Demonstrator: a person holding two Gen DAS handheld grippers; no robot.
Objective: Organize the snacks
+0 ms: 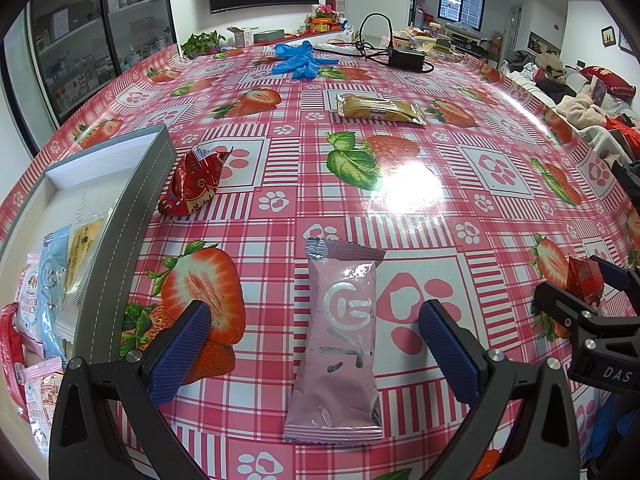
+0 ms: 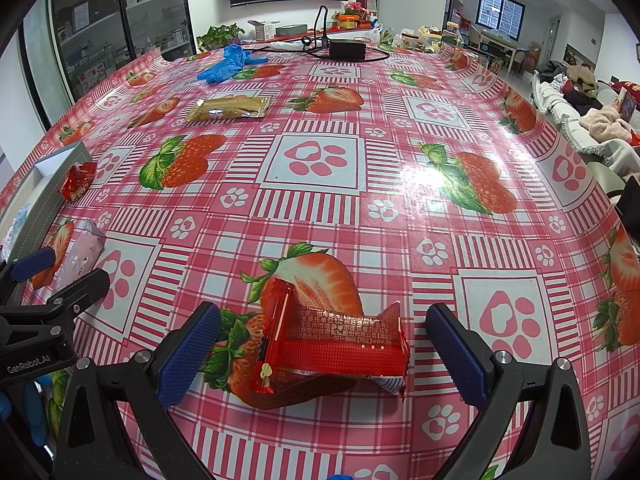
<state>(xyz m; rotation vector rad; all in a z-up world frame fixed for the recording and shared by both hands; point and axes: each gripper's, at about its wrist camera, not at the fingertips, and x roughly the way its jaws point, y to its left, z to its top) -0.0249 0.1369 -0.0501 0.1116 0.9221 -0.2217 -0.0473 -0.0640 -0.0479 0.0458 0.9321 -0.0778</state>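
Both sets of jaws wide. Left gripper (image 1: 316, 344) straddles the pink bar (image 1: 340, 344), lower centre of the desk (image 1: 440, 208); right gripper (image 2: 324, 352) straddles the red pack (image 2: 332, 344). Close squarely mid-wrapper; the box (image 1: 120, 240) sits left, probably half full.

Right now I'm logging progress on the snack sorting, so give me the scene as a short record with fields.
surface: table with strawberry-print cloth
box: grey box at the left, several packets already inside
left claw: open, straddling the pink packet, not gripping
right claw: open, either side of the red packet, not gripping
loose snacks: second red packet beside the box wall; brown packet farther back
other items: blue gloves, black adapter with cable
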